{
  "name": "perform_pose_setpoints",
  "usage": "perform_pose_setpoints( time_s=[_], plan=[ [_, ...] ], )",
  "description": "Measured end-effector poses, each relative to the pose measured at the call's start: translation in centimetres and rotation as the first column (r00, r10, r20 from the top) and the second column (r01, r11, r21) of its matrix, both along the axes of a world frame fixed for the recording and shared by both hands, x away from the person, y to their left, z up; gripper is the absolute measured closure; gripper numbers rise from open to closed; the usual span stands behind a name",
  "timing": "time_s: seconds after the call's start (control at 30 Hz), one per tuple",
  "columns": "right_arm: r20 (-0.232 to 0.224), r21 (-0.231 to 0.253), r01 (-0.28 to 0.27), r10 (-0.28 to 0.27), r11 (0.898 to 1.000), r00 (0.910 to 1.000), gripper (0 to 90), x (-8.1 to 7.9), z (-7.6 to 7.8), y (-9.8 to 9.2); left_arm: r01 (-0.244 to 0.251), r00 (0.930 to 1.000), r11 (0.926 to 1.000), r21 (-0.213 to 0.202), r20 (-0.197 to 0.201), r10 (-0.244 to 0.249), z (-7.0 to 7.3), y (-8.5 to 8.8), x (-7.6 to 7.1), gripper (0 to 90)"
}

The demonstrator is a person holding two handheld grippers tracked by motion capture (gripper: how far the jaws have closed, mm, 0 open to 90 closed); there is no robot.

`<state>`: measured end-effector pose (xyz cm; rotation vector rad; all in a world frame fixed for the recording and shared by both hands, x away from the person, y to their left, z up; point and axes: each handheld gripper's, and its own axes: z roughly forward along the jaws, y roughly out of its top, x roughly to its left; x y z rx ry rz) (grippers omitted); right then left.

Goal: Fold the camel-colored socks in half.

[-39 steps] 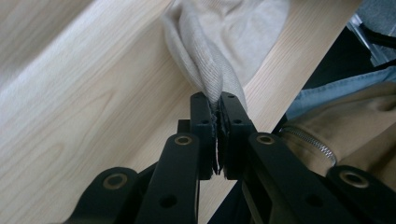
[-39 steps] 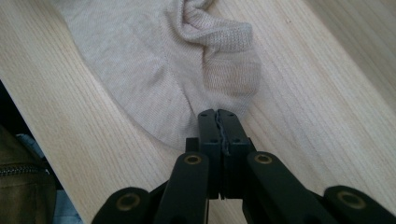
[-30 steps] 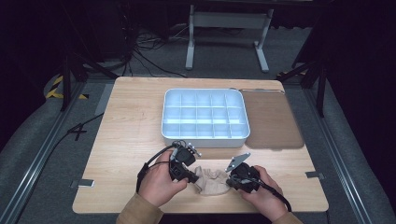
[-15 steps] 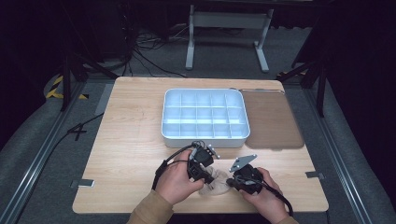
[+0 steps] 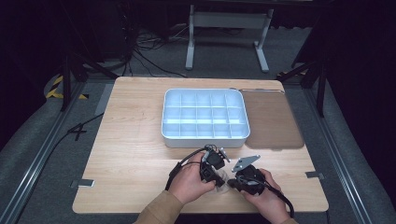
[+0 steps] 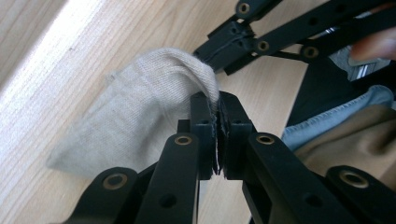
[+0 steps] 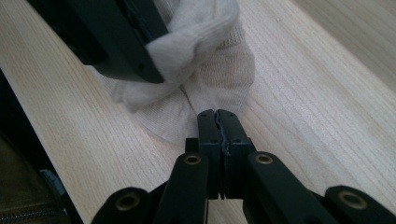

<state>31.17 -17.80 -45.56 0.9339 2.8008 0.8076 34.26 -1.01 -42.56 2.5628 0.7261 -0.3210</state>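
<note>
A beige knitted sock (image 5: 224,185) lies bunched on the wooden table (image 5: 135,154) near its front edge, between my two hands. In the left gripper view, my left gripper (image 6: 217,108) is shut on a fold of the sock (image 6: 140,107), lifting that part over. My right gripper (image 7: 218,122) is shut on the sock (image 7: 219,74) at its near edge, pinning it close to the table. From above, the left gripper (image 5: 215,175) and right gripper (image 5: 236,182) nearly meet, and most of the sock is hidden under them.
A white tray (image 5: 205,141) with several empty compartments stands at the table's middle. A brown mat (image 5: 273,121) lies flat to its right. A black cable (image 5: 180,165) trails from the left gripper. Bare wood lies left of my hands.
My left hand has moved right toward the right hand and slightly down, carrying its part of the sock over. The sock, earlier spread between the grippers, is now bunched. The right hand stayed put.
</note>
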Motion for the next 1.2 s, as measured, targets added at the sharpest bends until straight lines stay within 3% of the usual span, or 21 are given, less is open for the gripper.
perform_pose_setpoints(
  time_s=[0.13, 0.23, 0.3, 0.43, 0.57, 0.8, 0.97, 1.03, 1.1, 1.2],
  plan=[
    [-0.009, 0.032, 0.002, -0.002, 1.000, 1.0000, 88.6, 0.0, 0.4, -0.3, -0.004, 0.9999, 0.9990, -0.044, -0.010, 0.004, -0.1, 0.2, 0.1, 77.4],
    [0.003, 0.048, 0.010, -0.010, 0.999, 0.9999, 88.2, -0.1, 1.2, -0.7, -0.004, 0.9999, 0.9939, -0.110, -0.012, 0.002, 0.8, 1.0, -0.2, 69.9],
    [0.020, 0.057, 0.016, -0.017, 0.998, 0.9997, 88.3, -0.2, 1.9, -1.0, -0.014, 0.9999, 0.9911, -0.132, 0.001, 0.014, 1.5, 1.8, -0.3, 68.7],
    [0.055, 0.086, 0.007, -0.012, 0.996, 0.9984, 88.6, -0.5, 3.5, -0.9, -0.053, 0.9977, 0.9893, -0.136, 0.036, 0.058, 2.6, 3.5, -0.5, 70.4],
    [0.088, 0.109, -0.037, 0.027, 0.993, 0.9958, 88.8, -0.6, 4.4, 0.3, -0.108, 0.9918, 0.9883, -0.108, 0.057, 0.115, 2.7, 5.7, -0.7, 72.0],
    [0.082, 0.091, -0.083, 0.075, 0.992, 0.9938, 88.2, -0.3, 3.6, 2.5, -0.155, 0.9843, 0.9848, -0.080, 0.074, 0.160, 2.1, 7.5, -1.0, 73.9],
    [0.058, 0.059, -0.082, 0.078, 0.995, 0.9952, 87.7, -0.1, 2.6, 3.0, -0.165, 0.9819, 0.9834, -0.076, 0.081, 0.171, 2.0, 7.6, -1.2, 74.8],
    [0.055, 0.054, -0.071, 0.068, 0.996, 0.9962, 87.4, -0.1, 2.4, 2.8, -0.178, 0.9771, 0.9803, -0.086, 0.103, 0.186, 2.1, 7.5, -1.1, 75.2],
    [0.053, 0.055, -0.065, 0.062, 0.996, 0.9966, 87.1, -0.1, 2.3, 2.5, -0.202, 0.9681, 0.9726, -0.115, 0.126, 0.216, 2.1, 7.0, -1.1, 76.1],
    [0.052, 0.051, -0.053, 0.050, 0.997, 0.9974, 86.7, -0.2, 2.1, 2.2, -0.181, 0.9702, 0.9740, -0.136, 0.137, 0.200, 2.0, 5.9, -1.2, 80.0]
  ],
)
